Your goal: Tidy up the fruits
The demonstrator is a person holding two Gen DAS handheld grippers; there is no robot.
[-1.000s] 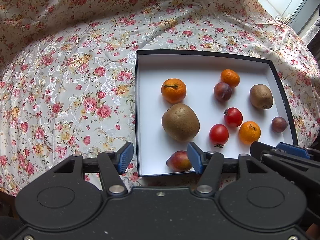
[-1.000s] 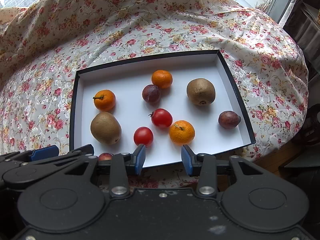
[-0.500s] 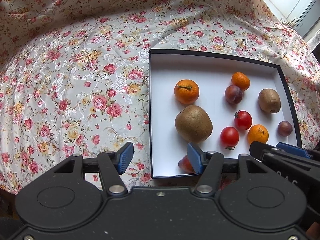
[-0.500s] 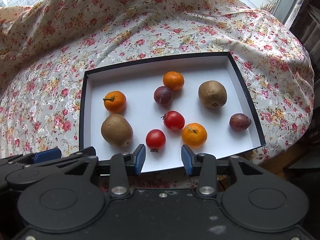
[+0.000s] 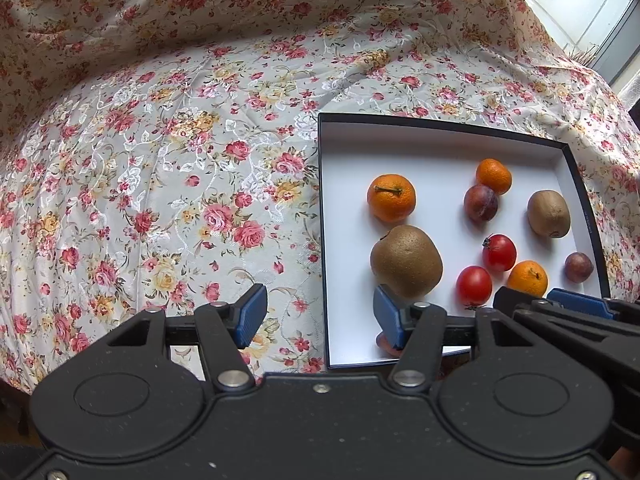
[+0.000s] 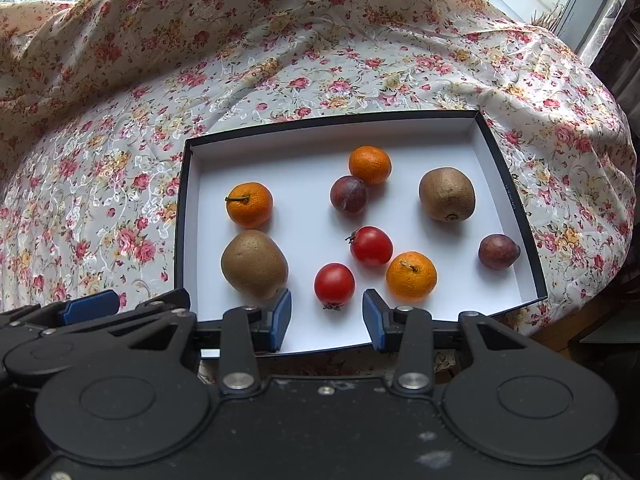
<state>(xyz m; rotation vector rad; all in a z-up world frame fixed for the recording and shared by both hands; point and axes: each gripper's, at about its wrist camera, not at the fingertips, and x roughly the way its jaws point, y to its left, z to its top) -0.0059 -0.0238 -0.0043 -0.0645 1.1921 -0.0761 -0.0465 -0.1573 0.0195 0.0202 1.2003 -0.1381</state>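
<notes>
A black-rimmed white tray [image 6: 332, 125] holds several fruits: two kiwis [image 6: 254, 263] [image 6: 447, 194], oranges [image 6: 249, 204], two tomatoes [image 6: 334, 284] [image 6: 371, 245] and two plums [image 6: 349, 195]. My right gripper [image 6: 327, 320] is open over the tray's near edge, the nearer tomato just beyond its gap. My left gripper [image 5: 319, 317] is open too, straddling the tray's [image 5: 440, 123] left wall, with its right finger in front of the big kiwi [image 5: 406, 261]. A reddish fruit [image 5: 383, 345] is mostly hidden behind that finger. Nothing is held.
A flowered cloth [image 5: 180, 184] covers the table and rises in folds at the back. The table drops off just right of the tray [image 6: 592, 280]. A window [image 5: 576, 4] is at the far right. Each gripper shows at the edge of the other's view [image 6: 90, 306].
Both grippers have drifted slightly left, so the tray sits further right in each view. The reddish fruit at the near edge has slid behind the left finger. The jaws are unchanged.
</notes>
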